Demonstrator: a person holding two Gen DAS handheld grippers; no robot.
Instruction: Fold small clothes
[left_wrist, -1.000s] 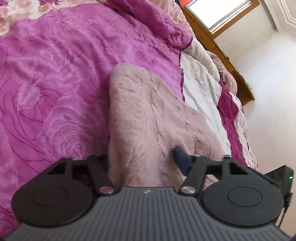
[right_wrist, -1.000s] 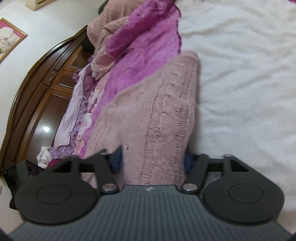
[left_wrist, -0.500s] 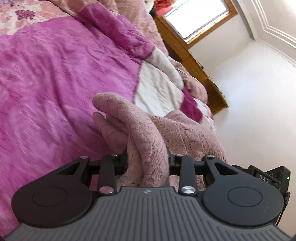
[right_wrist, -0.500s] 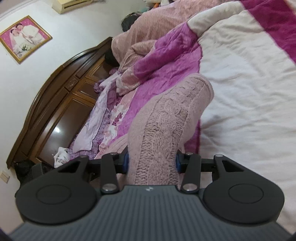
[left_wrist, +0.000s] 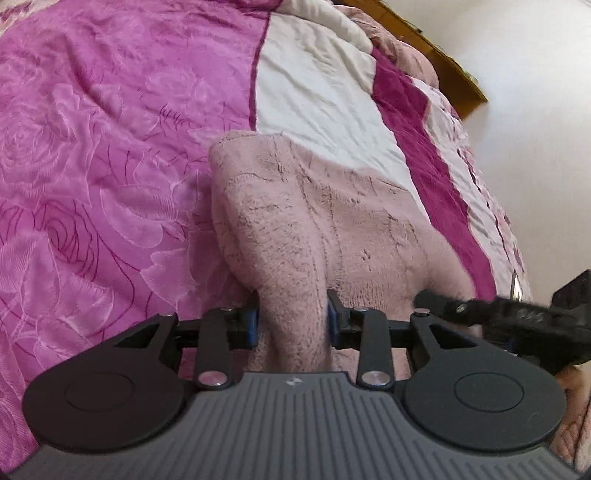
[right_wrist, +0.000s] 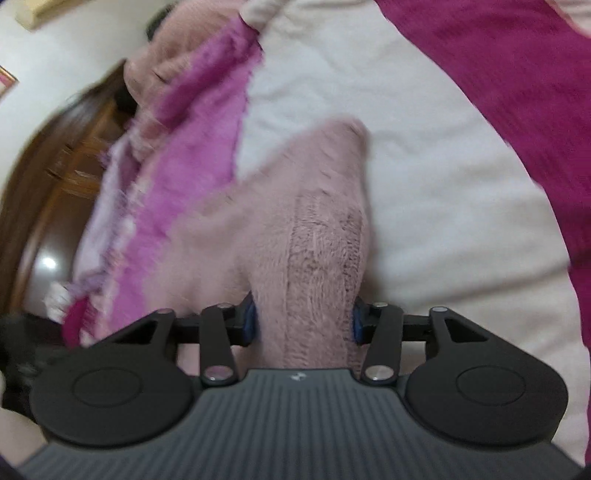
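Observation:
A fuzzy pale pink knit garment (left_wrist: 317, 218) lies on the bed, stretching away from me. My left gripper (left_wrist: 291, 319) is shut on a bunched fold at its near edge. In the right wrist view the same pink garment (right_wrist: 314, 229) runs forward over the white part of the quilt, and my right gripper (right_wrist: 301, 325) is shut on its near edge too. The other gripper's black body (left_wrist: 517, 314) shows at the right of the left wrist view, close beside the garment. The right wrist view is blurred by motion.
The bed carries a magenta rose-patterned quilt (left_wrist: 92, 166) with white panels (left_wrist: 317, 92). A wooden bed frame (left_wrist: 436, 48) and white wall lie beyond it. A dark wooden headboard (right_wrist: 40, 192) and rumpled pink bedding (right_wrist: 177, 74) are at the left in the right wrist view.
Both grippers have closed on the garment, lifted its near edge, then carried it forward and down over itself; the cloth now lies flatter on the bed.

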